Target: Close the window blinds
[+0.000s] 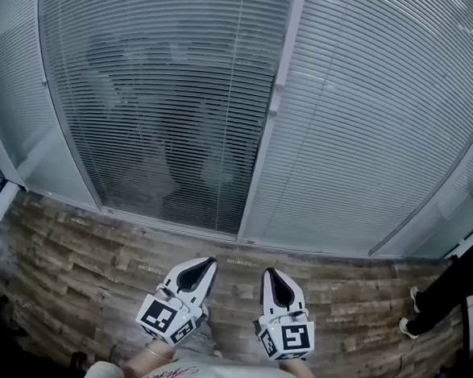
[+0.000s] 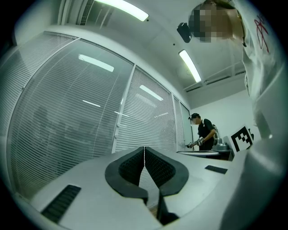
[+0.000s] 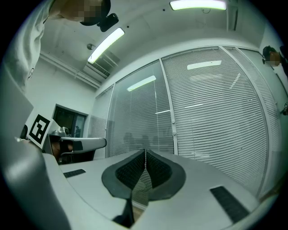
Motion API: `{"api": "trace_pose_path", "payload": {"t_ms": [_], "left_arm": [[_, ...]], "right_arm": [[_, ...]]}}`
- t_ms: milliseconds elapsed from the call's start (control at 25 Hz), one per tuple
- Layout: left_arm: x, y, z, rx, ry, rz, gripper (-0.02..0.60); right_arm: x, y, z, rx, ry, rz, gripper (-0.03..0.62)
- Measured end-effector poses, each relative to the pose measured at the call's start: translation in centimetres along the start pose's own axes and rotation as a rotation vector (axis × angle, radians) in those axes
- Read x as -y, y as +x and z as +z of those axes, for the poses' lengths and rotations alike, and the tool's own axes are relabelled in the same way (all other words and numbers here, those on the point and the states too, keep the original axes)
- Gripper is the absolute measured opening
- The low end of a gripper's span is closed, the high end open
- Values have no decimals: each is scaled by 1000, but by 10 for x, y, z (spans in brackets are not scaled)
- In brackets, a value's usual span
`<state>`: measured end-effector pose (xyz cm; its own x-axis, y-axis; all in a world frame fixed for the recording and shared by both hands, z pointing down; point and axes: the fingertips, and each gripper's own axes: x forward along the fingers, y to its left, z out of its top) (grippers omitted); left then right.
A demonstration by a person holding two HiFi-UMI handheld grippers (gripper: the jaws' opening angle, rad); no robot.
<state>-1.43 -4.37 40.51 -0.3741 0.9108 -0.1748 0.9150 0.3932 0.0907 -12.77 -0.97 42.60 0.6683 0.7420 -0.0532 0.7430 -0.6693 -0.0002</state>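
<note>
Blinds point(image 1: 162, 98) hang full height over the glass wall, split by a white post point(image 1: 270, 106): the panel left of it shows dim shapes through its slats, the right panel reads near opaque. Wood floor point(image 1: 95, 247) runs below the blinds, and a person in black point(image 1: 447, 296) stands off their right end. Left claw point(image 1: 210, 262) and right claw point(image 1: 270, 272) point at the blinds from well short of them, both clenched tight on nothing.

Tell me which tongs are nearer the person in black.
Right. The person in black stands off to the right of the right tongs; the left tongs sit beyond those, farther from the person.
</note>
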Motion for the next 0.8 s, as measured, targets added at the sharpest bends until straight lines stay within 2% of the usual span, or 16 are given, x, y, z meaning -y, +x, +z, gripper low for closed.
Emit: {"api": "trace_pose_path", "payload": {"t_ms": [200, 480, 800], "left_arm": [[-10, 14, -1, -2, -8, 15, 18], [-38, 42, -8, 17, -4, -9, 18], [-96, 104, -9, 14, -10, -28, 18]], "right_arm": [[10, 13, -3, -2, -3, -3, 23], [19, 46, -9, -6, -11, -9, 23], [48, 127, -13, -9, -13, -27, 23]]}}
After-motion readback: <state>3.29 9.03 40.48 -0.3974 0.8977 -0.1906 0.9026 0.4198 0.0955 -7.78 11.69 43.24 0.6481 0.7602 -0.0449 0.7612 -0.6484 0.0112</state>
